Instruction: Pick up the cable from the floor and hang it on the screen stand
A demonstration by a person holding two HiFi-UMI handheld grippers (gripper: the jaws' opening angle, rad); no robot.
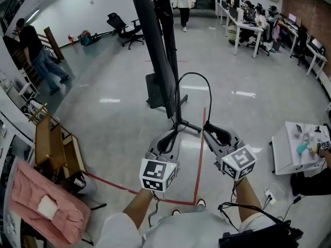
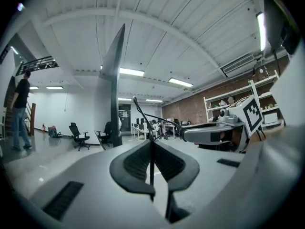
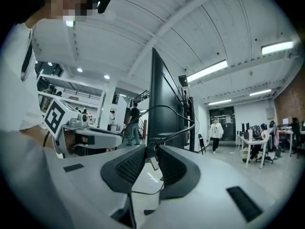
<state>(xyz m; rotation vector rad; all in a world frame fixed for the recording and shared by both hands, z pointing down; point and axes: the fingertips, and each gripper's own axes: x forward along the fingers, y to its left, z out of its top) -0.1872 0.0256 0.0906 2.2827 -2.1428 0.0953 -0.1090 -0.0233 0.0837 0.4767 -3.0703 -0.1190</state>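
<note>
The screen stand rises directly ahead. The cable arches in the air between both grippers and is not yet hung. The left gripper clamps its thin run; the right gripper clamps its thicker end. Risk: if the loop snags on the stand, the cable may pull through the left pads.

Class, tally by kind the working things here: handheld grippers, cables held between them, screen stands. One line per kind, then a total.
grippers: 2 (left gripper, right gripper)
cable: 1
screen stand: 1
total: 4
</note>
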